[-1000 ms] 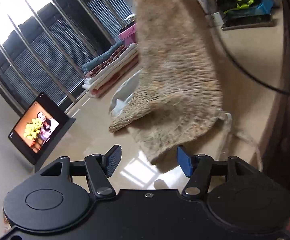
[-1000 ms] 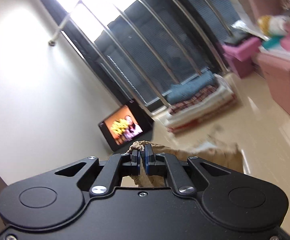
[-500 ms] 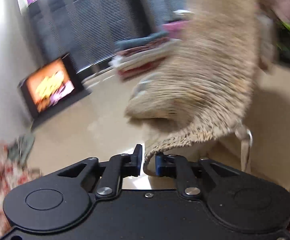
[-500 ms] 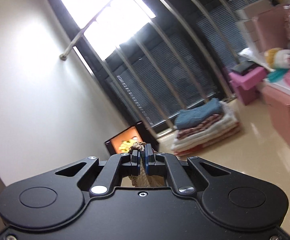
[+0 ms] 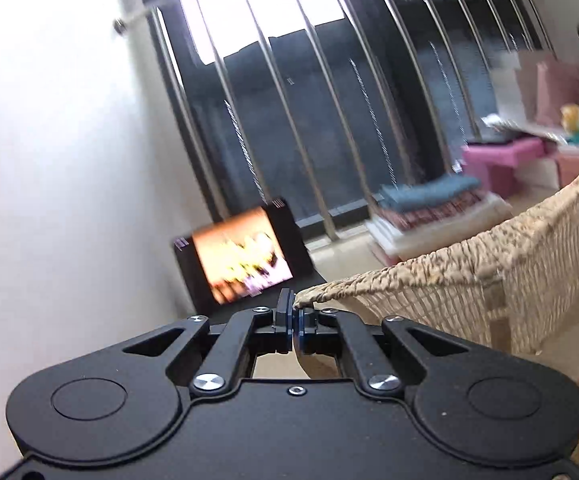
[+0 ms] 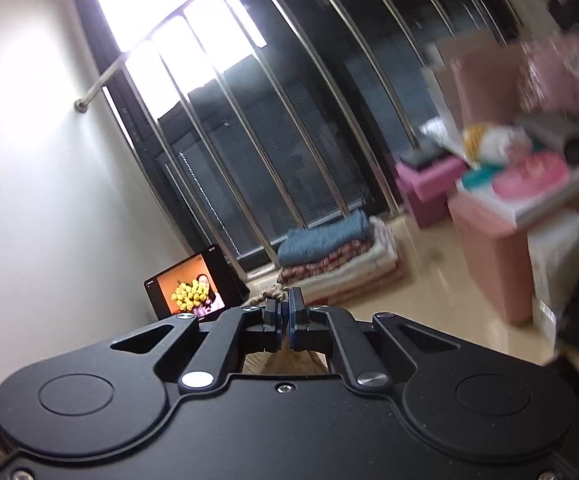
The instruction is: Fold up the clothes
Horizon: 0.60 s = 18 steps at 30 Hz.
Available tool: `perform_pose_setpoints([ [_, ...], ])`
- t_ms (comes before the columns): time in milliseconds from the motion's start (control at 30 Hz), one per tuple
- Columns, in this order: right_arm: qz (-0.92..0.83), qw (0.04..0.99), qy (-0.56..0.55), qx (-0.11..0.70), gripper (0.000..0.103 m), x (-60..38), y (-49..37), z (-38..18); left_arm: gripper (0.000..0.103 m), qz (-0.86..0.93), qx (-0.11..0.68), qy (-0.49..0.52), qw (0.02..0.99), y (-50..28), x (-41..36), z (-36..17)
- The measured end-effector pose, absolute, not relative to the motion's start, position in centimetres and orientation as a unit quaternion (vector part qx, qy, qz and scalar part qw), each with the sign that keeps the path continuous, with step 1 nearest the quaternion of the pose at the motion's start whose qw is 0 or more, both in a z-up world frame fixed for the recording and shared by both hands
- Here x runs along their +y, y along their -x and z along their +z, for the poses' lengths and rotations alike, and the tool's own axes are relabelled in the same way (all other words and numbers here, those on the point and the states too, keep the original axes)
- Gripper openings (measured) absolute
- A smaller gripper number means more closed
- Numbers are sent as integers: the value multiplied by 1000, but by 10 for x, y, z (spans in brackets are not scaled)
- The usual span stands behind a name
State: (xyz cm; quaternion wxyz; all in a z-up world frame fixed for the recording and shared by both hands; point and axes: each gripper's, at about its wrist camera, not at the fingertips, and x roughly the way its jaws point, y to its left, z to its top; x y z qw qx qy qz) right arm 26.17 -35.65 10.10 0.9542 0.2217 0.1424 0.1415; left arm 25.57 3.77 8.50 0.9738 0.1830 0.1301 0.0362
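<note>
A beige textured garment (image 5: 469, 276) stretches from my left gripper (image 5: 292, 316) off to the right edge of the left wrist view, held up in the air. The left gripper is shut on a corner of its edge. In the right wrist view my right gripper (image 6: 285, 314) is shut on another bunched bit of the same beige garment (image 6: 274, 293), and more cloth hangs below the fingers, mostly hidden by the gripper body.
A stack of folded clothes (image 6: 337, 256) lies on the shiny floor by the barred window (image 6: 289, 120). A tablet (image 6: 193, 286) with a lit screen leans against the white wall. Pink boxes (image 6: 493, 248) and clutter stand at the right.
The left gripper went from open above the table to shut on the garment's edge, then rose and rolled, lifting the cloth. The right gripper stayed shut on the garment and shifted slightly.
</note>
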Motion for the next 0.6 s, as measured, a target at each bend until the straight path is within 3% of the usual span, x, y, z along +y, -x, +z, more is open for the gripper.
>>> perform_pose_setpoints([
  [100, 124, 959, -193, 164, 3, -352, -256, 88, 3, 18, 183, -203, 962, -249, 39, 69],
  [267, 93, 946, -154, 271, 3, -343, -256, 27, 3, -1, 299, -253, 920, -235, 30, -9],
  [433, 68, 939, -118, 317, 3, -335, -243, -14, 5, 19, 295, -253, 921, -210, 29, -37],
  [533, 54, 941, -112, 315, 3, -337, -237, -21, 22, 32, 286, -251, 924, -206, 25, -40],
  [600, 48, 941, -115, 315, 3, -339, -237, -23, 53, 39, 286, -247, 925, -212, 23, -39],
])
